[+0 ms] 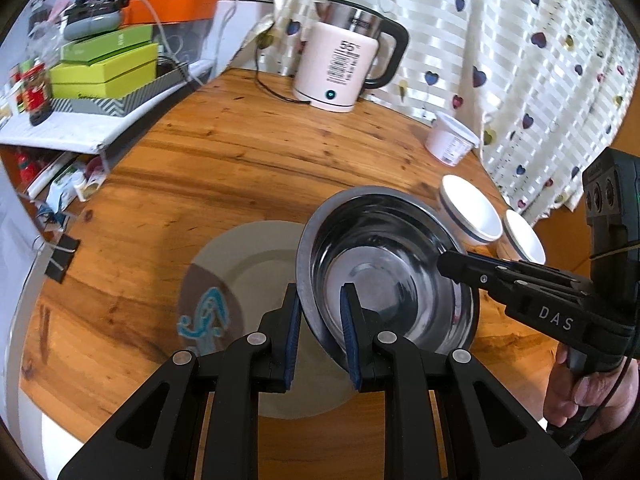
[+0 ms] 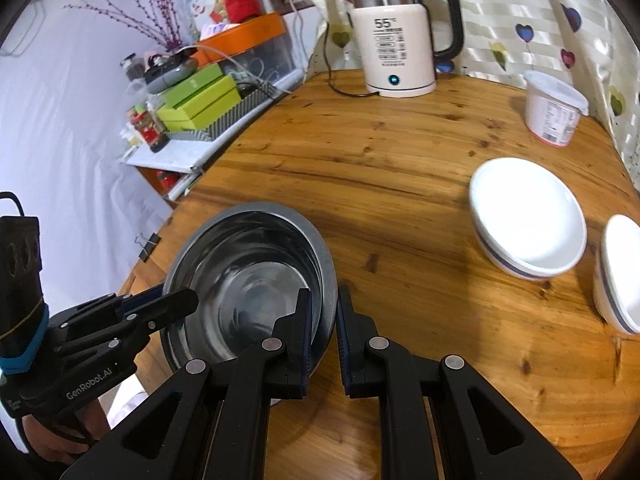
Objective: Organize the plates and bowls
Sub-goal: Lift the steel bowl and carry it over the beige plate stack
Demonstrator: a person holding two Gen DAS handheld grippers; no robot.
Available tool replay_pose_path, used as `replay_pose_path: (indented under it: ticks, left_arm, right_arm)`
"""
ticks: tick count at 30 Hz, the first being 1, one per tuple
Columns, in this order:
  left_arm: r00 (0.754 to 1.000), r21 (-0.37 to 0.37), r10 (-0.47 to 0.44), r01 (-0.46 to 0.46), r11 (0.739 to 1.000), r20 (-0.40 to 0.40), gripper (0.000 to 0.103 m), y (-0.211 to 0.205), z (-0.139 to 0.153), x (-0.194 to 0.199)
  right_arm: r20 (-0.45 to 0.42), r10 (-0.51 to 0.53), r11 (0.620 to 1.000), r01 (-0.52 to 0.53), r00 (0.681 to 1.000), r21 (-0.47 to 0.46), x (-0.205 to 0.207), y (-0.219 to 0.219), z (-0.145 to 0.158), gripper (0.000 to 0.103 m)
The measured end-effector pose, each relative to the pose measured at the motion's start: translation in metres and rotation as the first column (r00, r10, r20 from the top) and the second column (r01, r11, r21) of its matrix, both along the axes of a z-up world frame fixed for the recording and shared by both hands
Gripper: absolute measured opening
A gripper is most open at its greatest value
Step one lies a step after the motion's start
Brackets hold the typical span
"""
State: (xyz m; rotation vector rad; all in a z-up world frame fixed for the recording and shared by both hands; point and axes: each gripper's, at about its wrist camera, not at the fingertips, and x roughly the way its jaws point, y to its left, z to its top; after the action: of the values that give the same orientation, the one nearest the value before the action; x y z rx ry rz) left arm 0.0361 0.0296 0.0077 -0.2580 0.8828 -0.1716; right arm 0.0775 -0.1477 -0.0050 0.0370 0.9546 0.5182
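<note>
The steel bowl (image 1: 384, 280) sits between your two tools near the tabletop's (image 1: 224, 160) front edge, tilted, its left rim raised over the white plate (image 1: 256, 280) with the blue motif that lies flat beneath it. Your left tool (image 1: 322, 328) has the bowl's near rim clenched between its blue pads (image 1: 347, 328), one pad inside and one outside. Your right tool (image 2: 324, 332) pinches the opposite rim the same way, jaws closed on the metal. The bowl is round, shiny and dark inside with a wide flat lip, its mouth facing up and slightly toward the tabletop's far right. Toward the right edge stand a stack of white bowls (image 2: 528, 228) with a dark band and another white bowl (image 2: 620, 276) just beside it, well apart from the steel one. The middle of the tabletop is bare wood back to the kettle (image 2: 396, 40) and the white tub (image 2: 554, 108) at the far edge.
</note>
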Motion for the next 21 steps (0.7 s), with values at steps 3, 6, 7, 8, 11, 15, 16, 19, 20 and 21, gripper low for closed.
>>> replay_pose_path:
  ticks: [3, 6, 7, 8, 11, 15, 16, 19, 20, 21]
  left_arm:
    - [1.0, 0.001, 0.025, -0.025, 1.0, -0.003, 0.021, 0.011, -0.002, -0.002]
    - [0.999, 0.003, 0.052, -0.052, 0.999, -0.009, 0.021, 0.021, -0.003, -0.003]
    - [0.998, 0.003, 0.061, -0.061, 0.998, -0.012, 0.021, 0.024, -0.004, -0.003]
    - [0.998, 0.004, 0.068, -0.068, 0.998, -0.014, 0.021, 0.027, -0.005, -0.004]
    - [0.996, 0.005, 0.088, -0.088, 0.996, -0.02, 0.021, 0.035, -0.007, -0.005]
    - [0.994, 0.008, 0.108, -0.107, 0.994, -0.029, 0.021, 0.041, -0.01, -0.004]
    - [0.994, 0.008, 0.109, -0.109, 0.994, -0.031, 0.021, 0.042, -0.011, -0.004]
    - [0.992, 0.008, 0.114, -0.114, 0.993, -0.044, 0.021, 0.044, -0.015, -0.002]
    - [0.992, 0.009, 0.115, -0.115, 0.993, -0.048, 0.021, 0.044, -0.017, -0.002]
    - [0.992, 0.009, 0.116, -0.115, 0.993, -0.052, 0.021, 0.044, -0.018, -0.002]
  right_arm:
    - [0.005, 0.024, 1.0, -0.024, 1.0, -0.003, 0.002, 0.015, 0.001, 0.012]
    - [0.005, 0.045, 0.999, -0.045, 0.999, -0.005, 0.004, 0.027, 0.0, 0.012]
    - [0.003, 0.052, 0.999, -0.052, 0.999, -0.006, 0.005, 0.031, -0.001, 0.012]
    - [0.001, 0.057, 0.998, -0.057, 0.998, -0.006, 0.005, 0.034, -0.002, 0.012]
    - [-0.007, 0.073, 0.997, -0.073, 0.997, -0.011, 0.007, 0.044, -0.006, 0.012]
    - [-0.018, 0.088, 0.996, -0.089, 0.996, -0.019, 0.008, 0.053, -0.011, 0.012]
    - [-0.022, 0.091, 0.996, -0.091, 0.996, -0.022, 0.009, 0.055, -0.013, 0.012]
    - [-0.034, 0.093, 0.995, -0.094, 0.995, -0.027, 0.011, 0.058, -0.017, 0.012]
    - [-0.039, 0.094, 0.995, -0.095, 0.995, -0.029, 0.012, 0.058, -0.019, 0.012]
    - [-0.042, 0.094, 0.995, -0.096, 0.995, -0.031, 0.012, 0.059, -0.02, 0.012]
